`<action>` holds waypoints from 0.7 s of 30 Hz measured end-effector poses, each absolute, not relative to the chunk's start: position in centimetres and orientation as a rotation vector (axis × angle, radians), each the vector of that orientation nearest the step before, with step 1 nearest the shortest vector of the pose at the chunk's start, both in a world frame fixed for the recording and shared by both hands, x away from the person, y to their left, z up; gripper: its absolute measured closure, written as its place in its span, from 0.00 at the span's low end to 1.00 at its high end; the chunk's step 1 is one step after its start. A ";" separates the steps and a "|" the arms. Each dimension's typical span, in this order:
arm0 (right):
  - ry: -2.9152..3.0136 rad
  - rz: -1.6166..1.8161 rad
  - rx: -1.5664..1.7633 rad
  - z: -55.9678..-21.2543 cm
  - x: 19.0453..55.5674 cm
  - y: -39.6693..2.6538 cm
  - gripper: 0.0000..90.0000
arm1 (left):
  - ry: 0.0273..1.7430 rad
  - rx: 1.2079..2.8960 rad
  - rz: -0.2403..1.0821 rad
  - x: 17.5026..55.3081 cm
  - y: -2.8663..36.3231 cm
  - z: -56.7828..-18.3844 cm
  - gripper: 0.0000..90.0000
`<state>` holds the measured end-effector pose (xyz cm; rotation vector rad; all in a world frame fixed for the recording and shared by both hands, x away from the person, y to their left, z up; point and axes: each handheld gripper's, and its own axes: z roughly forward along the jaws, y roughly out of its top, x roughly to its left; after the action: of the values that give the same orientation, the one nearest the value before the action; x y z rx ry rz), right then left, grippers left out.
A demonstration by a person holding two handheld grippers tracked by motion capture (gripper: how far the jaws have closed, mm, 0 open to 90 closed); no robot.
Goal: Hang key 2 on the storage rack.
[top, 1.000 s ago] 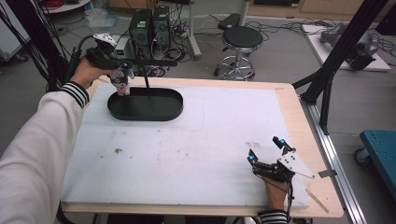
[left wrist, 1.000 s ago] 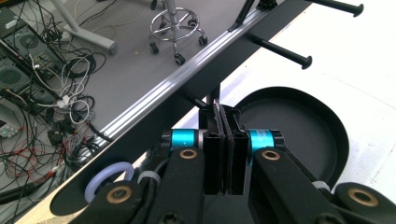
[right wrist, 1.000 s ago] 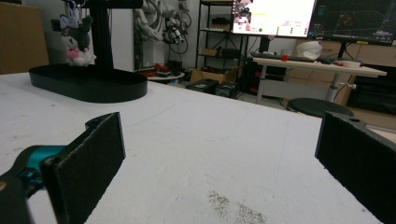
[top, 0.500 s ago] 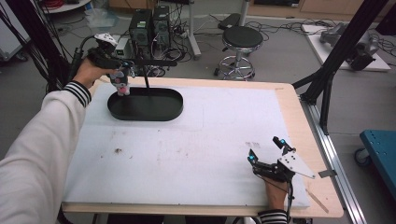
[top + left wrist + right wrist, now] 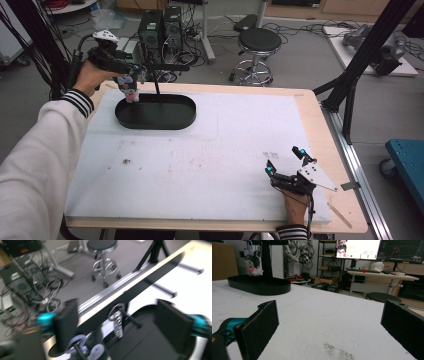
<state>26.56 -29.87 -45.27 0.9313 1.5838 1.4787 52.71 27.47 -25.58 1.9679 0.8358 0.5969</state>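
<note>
Since the earlier high view, the left gripper (image 5: 131,75) has just spread its jaws, and the toy (image 5: 129,86) it was pinching now hangs free from the stand's bar (image 5: 167,66) by its ring. That plush hangs above the left end of the black tray (image 5: 155,122), just under the left hand (image 5: 90,75). The right gripper (image 5: 285,161) has not moved; it rests on the white mat (image 5: 200,160) near the front right corner, jaws apart.

Left gripper view, blurred: both pads (image 5: 67,322) stand wide, nothing pressed between them; a metal clasp (image 5: 117,318) dangles from the bar (image 5: 140,287), the toy (image 5: 86,348) below.

Right gripper view: pads (image 5: 260,325) apart and empty over the mat (image 5: 317,315); far off, the toy (image 5: 253,263) hangs over the tray (image 5: 259,285).
</note>
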 end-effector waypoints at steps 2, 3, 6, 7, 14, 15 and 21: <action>1.581 1.480 0.939 -45.3 26.5 -29.9 0.01 | 0.793 1.914 0.578 51.7 27.5 -25.1 0.12; 1.580 1.480 0.939 -45.3 26.5 -29.9 0.01 | 0.771 1.893 0.588 51.2 27.5 -25.0 0.07; 1.583 1.475 0.927 -45.3 26.5 -29.8 0.01 | 0.716 1.866 0.616 49.0 27.6 -24.7 0.02; 1.582 1.474 0.927 -45.3 26.5 -29.8 0.01 | 0.702 1.855 0.620 48.5 27.7 -24.6 0.02; 1.586 1.479 0.932 -45.3 26.5 -29.8 0.01 | 0.613 1.770 0.658 43.7 28.9 -25.6 0.02; 1.586 1.481 0.930 -45.3 26.5 -29.8 0.01 | 0.603 1.771 0.667 43.2 29.1 -26.0 0.02; 1.583 1.492 0.936 -45.3 26.5 -29.9 0.01 | 0.608 1.745 0.655 40.6 29.8 -29.3 0.02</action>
<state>26.55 -29.89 -45.28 0.9361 1.5830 1.4915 40.59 29.83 -29.32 1.7446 0.6082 0.6548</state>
